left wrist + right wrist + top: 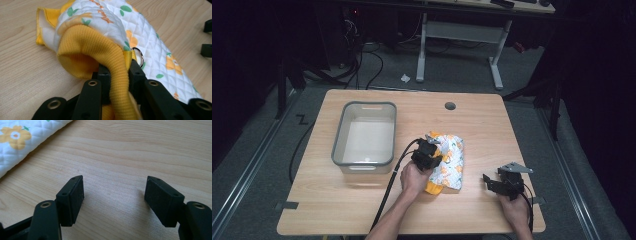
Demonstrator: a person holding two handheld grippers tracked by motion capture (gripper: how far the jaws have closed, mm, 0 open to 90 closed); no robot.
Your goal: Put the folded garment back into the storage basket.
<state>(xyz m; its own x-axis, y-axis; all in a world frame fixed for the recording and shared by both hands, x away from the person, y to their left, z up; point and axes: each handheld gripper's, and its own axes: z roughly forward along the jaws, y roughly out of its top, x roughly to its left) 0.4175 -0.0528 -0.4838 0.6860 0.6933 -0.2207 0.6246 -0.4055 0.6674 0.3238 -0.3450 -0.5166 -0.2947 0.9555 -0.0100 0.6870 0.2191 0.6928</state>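
Observation:
A quilted white garment with orange flowers and yellow ribbed trim lies folded on the wooden table, right of centre. My left gripper sits at its left edge, shut on the garment's yellow ribbed cuff, which bulges up between the jaws beside a small metal ring. My right gripper rests low over the bare table to the right of the garment, open with nothing between its fingers; a corner of the quilted garment lies at the upper left in the right gripper view.
A grey plastic bin stands empty on the left half of the table. A round cable hole is near the far edge. Cables and a desk frame occupy the floor beyond.

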